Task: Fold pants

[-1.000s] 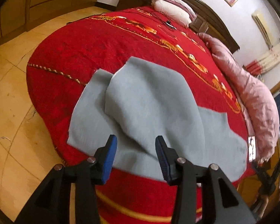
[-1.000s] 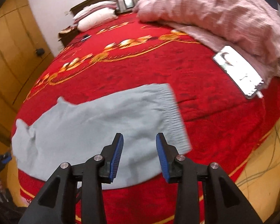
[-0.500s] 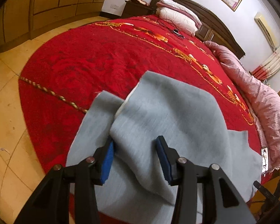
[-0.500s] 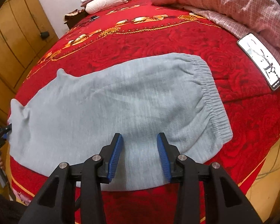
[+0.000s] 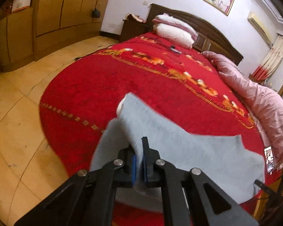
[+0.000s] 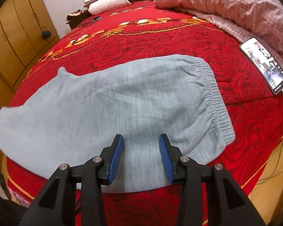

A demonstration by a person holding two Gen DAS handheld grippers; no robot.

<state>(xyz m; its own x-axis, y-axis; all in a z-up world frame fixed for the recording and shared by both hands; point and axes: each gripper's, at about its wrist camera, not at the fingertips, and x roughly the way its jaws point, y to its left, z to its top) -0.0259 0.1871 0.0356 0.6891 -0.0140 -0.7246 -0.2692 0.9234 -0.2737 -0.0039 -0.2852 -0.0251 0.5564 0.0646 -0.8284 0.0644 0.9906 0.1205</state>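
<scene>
Lying across the near edge of a red rose-patterned bedspread (image 6: 160,43), grey knit pants (image 6: 122,101), filling the middle of the right wrist frame, ribbed elastic waistband (image 6: 215,101) toward the right, leg ends running off to the left edge. Hovering at the bottom centre of that frame, right gripper (image 6: 141,154), blue-padded fingers (image 6: 116,156) set well apart with grey fabric showing between them, nothing pinched; whether the tips touch the cloth cannot be told.

Clamped at the bottom centre of the left wrist frame, left gripper (image 5: 139,162), blue pads drawn together on a fold of the pants (image 5: 179,146) near the leg end. Rising from that grip toward the middle of the frame, a lifted flap with a pale inner face at its top corner, the rest of the garment spreading right and down over the bedspread (image 5: 122,82).

Resting at the right of the right wrist frame, a smartphone (image 6: 264,66) with a lit screen and a white cable plugged in, just beside a pink checked quilt (image 6: 226,3) in the upper right. Stacked in the upper middle, white pillows (image 6: 109,1) against a dark wooden headboard (image 5: 198,24). Standing at the upper left, wooden wardrobes (image 5: 52,9) over a tan tiled floor (image 5: 18,103).
</scene>
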